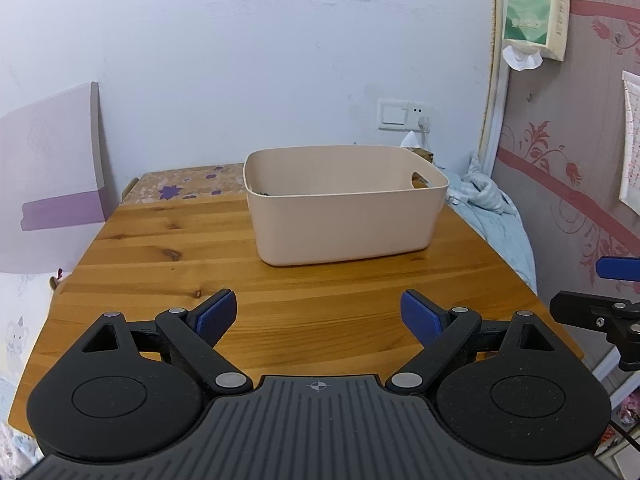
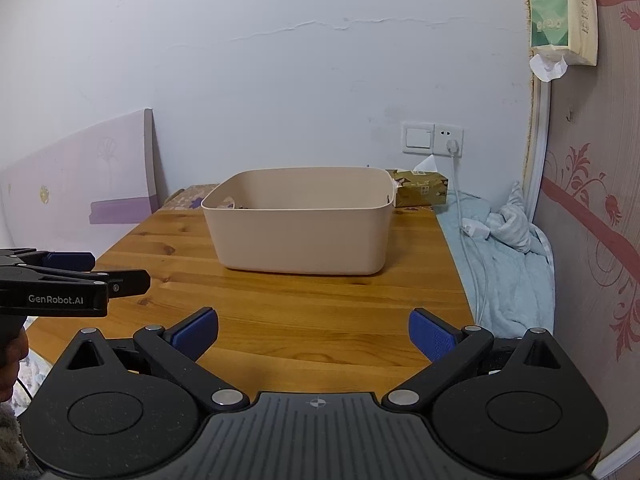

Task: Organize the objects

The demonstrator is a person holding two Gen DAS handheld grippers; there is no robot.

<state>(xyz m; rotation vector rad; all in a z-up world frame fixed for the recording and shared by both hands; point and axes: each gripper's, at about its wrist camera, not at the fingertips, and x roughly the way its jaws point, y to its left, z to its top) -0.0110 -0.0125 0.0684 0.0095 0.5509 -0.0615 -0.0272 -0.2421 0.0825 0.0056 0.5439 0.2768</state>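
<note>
A beige plastic bin [image 1: 344, 216] [image 2: 300, 236] stands toward the far side of the wooden table [image 1: 200, 280] [image 2: 320, 320]. Something dark lies on its floor, mostly hidden by the near wall. My left gripper [image 1: 318, 316] hovers over the table's near part, open, with nothing between its blue pads. My right gripper [image 2: 314, 334] is also open and empty, a little to the right of the left one. Each gripper shows at the edge of the other's view, and the bin lies well ahead of both.
A gold tissue box [image 2: 420, 188] sits behind the bin at the table's back right. A light blue blanket [image 2: 508, 264] and a white charger cable lie off the right edge. A purple-and-white board [image 1: 52, 168] leans on the wall at left.
</note>
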